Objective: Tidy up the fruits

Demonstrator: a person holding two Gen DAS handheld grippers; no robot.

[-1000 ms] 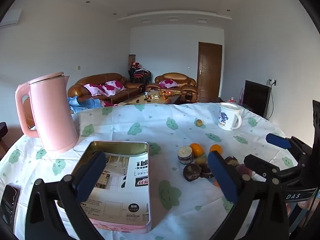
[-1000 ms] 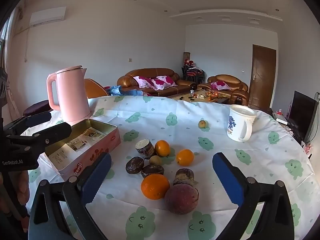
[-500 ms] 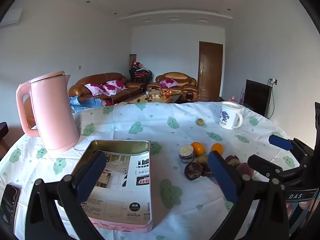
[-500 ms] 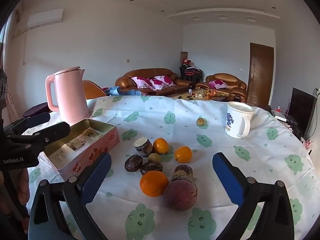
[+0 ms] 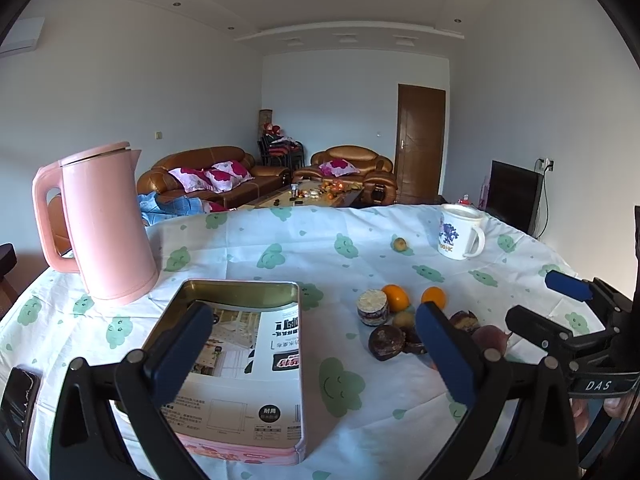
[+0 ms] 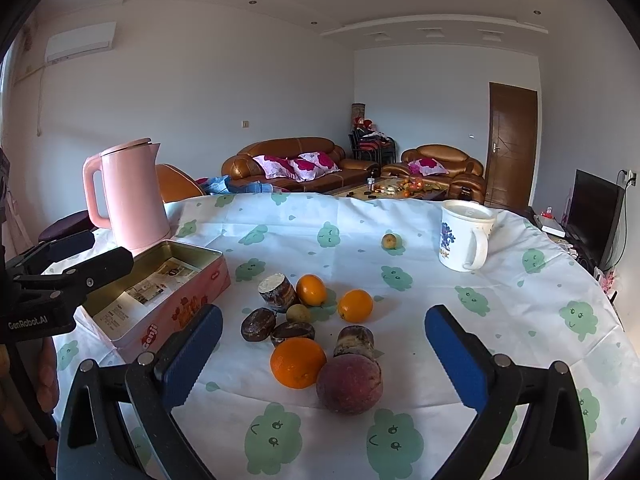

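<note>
Both tongs hover w/ fingers spread apart, holding nothing. Left tongs [image 5: 312,344] hang over the open tin box [image 5: 240,344], which sits on the cloth-covered surface [image 6: 520,312] near the pink kettle [image 6: 132,196]. Right tongs [image 6: 320,356] face the fruit cluster: big orange [image 6: 298,362] touching a peach [image 6: 349,383], two small oranges [image 6: 355,305] behind, dark fruits btwn. White mug [image 6: 464,240] stands well apart.

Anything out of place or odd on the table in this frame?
One small yellowish fruit sits alone near the white mug, well apart from the main fruit cluster. The tin holds only printed paper, no fruit. Nothing spilled or damaged.
</note>
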